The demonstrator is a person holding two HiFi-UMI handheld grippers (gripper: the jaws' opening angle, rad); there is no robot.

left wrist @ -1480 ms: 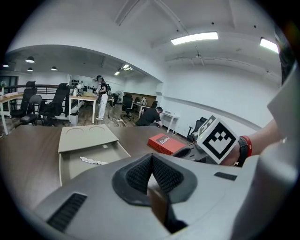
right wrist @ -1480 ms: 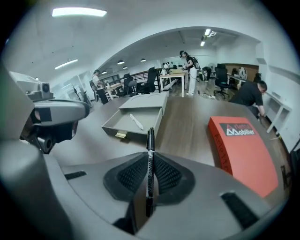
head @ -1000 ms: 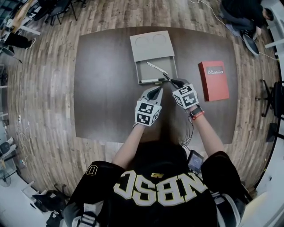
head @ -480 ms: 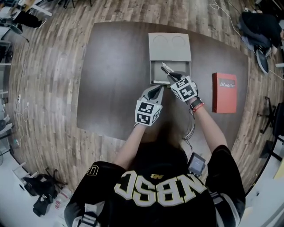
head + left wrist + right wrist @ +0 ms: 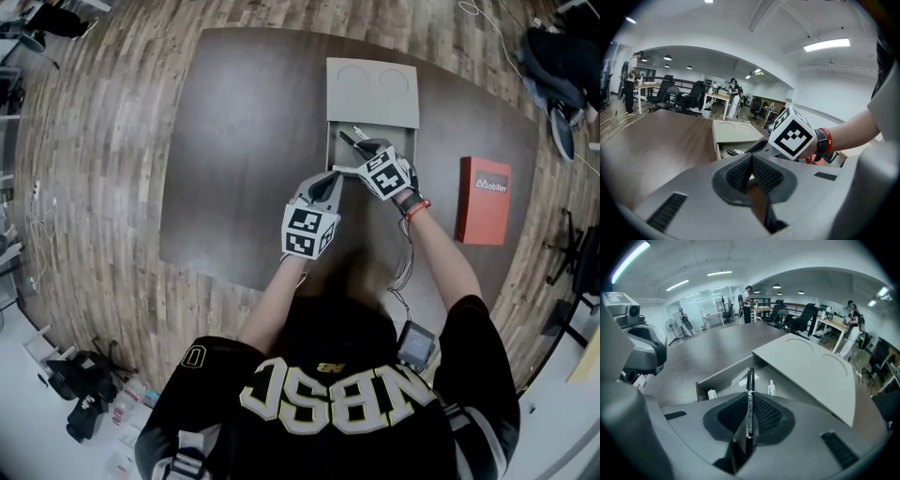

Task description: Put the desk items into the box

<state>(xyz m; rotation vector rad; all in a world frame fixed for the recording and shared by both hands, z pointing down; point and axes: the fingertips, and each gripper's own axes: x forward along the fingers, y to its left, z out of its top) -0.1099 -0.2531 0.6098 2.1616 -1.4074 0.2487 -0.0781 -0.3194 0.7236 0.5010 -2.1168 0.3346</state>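
Observation:
A grey box [image 5: 372, 82] lies at the table's far side, its lid slid back so that the tray [image 5: 723, 377] is open. My right gripper [image 5: 362, 153] hangs over that open tray, shut on a black marker [image 5: 749, 405] that sticks out forward between the pads. In the tray lie small white items [image 5: 771, 388] and a pen. My left gripper [image 5: 329, 185] hovers just short of the box's near edge, its pads [image 5: 740, 174] pressed together with nothing between them. The right gripper's marker cube [image 5: 793, 133] shows just ahead of it.
A red box [image 5: 485, 200] lies on the brown table [image 5: 234, 150] to the right of the grey box. Office desks, chairs and a few people stand in the background, well away from the table.
My right gripper has carried the marker forward, from the tray's near edge to over the open tray. The left gripper has kept its place, shut.

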